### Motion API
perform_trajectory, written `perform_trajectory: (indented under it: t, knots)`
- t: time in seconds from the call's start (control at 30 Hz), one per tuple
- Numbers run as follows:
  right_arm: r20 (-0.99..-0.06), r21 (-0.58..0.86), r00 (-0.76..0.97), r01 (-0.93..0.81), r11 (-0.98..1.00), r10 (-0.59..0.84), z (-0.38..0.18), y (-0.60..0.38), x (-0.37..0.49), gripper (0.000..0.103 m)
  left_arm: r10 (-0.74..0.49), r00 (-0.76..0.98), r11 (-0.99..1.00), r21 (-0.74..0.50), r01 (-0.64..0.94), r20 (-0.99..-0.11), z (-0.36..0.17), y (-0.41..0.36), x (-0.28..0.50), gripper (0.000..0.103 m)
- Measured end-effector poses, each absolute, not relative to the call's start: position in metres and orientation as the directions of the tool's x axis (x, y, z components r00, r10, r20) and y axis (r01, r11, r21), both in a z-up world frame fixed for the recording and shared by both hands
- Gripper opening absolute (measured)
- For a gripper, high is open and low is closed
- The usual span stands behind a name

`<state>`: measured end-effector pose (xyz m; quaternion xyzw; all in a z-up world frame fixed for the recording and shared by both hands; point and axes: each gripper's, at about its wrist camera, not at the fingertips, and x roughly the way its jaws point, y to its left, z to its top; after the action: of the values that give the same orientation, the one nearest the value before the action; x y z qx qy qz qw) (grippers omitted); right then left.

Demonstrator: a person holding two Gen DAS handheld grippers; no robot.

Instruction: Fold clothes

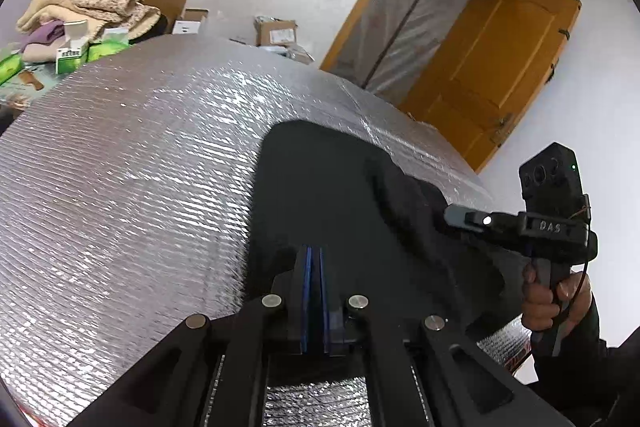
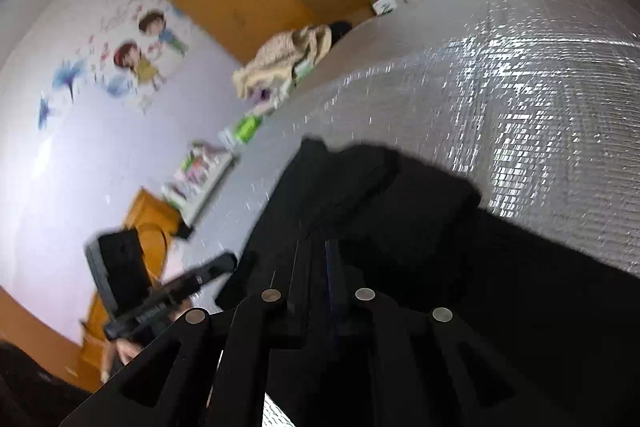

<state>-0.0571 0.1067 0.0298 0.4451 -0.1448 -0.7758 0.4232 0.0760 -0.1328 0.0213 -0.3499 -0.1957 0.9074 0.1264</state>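
Note:
A black garment (image 1: 320, 187) lies on a silver foil mat (image 1: 140, 167), its right part bunched into a raised fold. My left gripper (image 1: 315, 251) is shut, blue pads pressed together on the garment's near edge. My right gripper (image 1: 454, 215), held by a hand (image 1: 556, 299), pinches the raised fold at the right. In the right wrist view, which is blurred, the right gripper (image 2: 316, 247) is shut on the black garment (image 2: 400, 211). There the left gripper (image 2: 228, 262) meets the cloth's left edge over the mat (image 2: 520, 67).
A pile of beige and purple clothes (image 1: 88, 7) and green-and-white boxes (image 1: 72, 57) sit at the mat's far left edge. Cardboard boxes (image 1: 276, 31) stand behind the mat. An open wooden door (image 1: 500, 67) is at the right.

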Motion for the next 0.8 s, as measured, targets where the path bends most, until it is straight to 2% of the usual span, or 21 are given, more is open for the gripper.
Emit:
perform_trajectory:
  t: [0.1,0.2,0.23,0.27,0.33,0.8]
  knots:
    - [-0.610,0.573,-0.270,0.500,-0.650,-0.745,0.015,0.130,-0.052,0.005,0.365,-0.708,-0.891,-0.447,-0.078,-0.605,0.013,-0.134,0.076,0.003]
    - [-0.591,0.593,-0.305,0.463,-0.659,-0.746,0.014,0.151,-0.049,0.005,0.373,-0.709,-0.882,-0.465,-0.072,-0.598,0.009,-0.141,0.080,0.003]
    - [-0.586,0.599,-0.317,0.451,-0.662,-0.746,0.014,0.158,-0.048,0.006,0.369,-0.709,-0.886,-0.458,-0.074,-0.600,0.010,-0.141,0.080,0.003]
    - [-0.587,0.598,-0.332,0.437,-0.672,-0.738,0.015,0.163,-0.046,0.015,0.366,-0.709,-0.889,-0.452,-0.075,-0.603,0.011,-0.140,0.079,0.003]
    - [-0.590,0.596,-0.359,0.411,-0.690,-0.723,0.017,0.173,-0.044,0.023,0.364,-0.707,-0.893,-0.443,-0.080,-0.606,0.013,-0.135,0.079,0.003]
    - [-0.559,0.653,-0.303,0.413,-0.635,-0.772,0.012,0.158,-0.047,0.023,0.360,-0.702,-0.899,-0.428,-0.087,-0.614,0.011,-0.128,0.078,0.003]
